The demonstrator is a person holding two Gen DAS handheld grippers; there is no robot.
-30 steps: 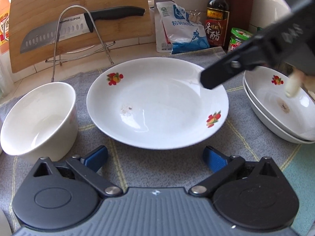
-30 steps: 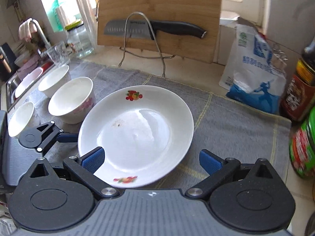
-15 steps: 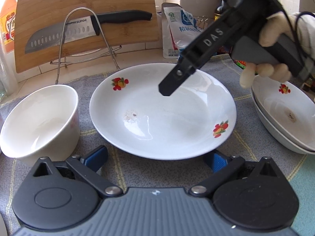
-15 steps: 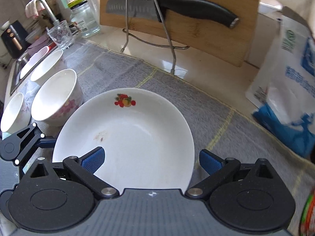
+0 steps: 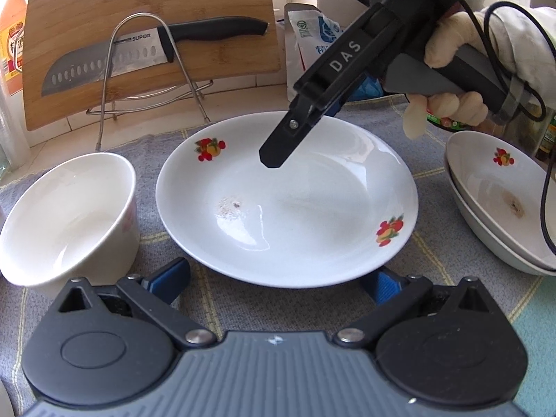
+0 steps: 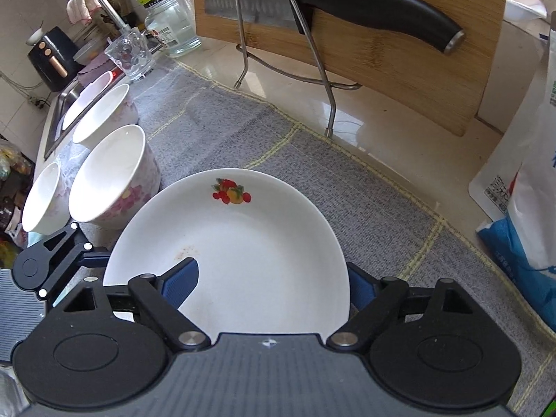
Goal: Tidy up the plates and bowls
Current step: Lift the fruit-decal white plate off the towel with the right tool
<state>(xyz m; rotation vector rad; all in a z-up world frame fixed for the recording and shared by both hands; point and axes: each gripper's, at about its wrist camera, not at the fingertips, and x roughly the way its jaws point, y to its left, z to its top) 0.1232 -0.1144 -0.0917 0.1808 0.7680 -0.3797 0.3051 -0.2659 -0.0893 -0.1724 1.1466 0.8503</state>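
Two stacked plates point(image 5: 500, 201) sat on the table's grey cloth point(image 6: 347, 187) to the right, likely where the big plate point(image 5: 285, 208) at its middle belonged. The right gripper point(image 6: 267, 285) straddled that plate's near rim; its fingers point(image 6: 180, 281) had just been closing, one inside, one outside, not yet pressing. Clamping and lifting would come next. The left gripper point(image 5: 274, 279) waited released at the plate's other edge. A bowl point(image 5: 66, 215) stood just left of the plate; the board, knife and bag lay behind, clear of the path.
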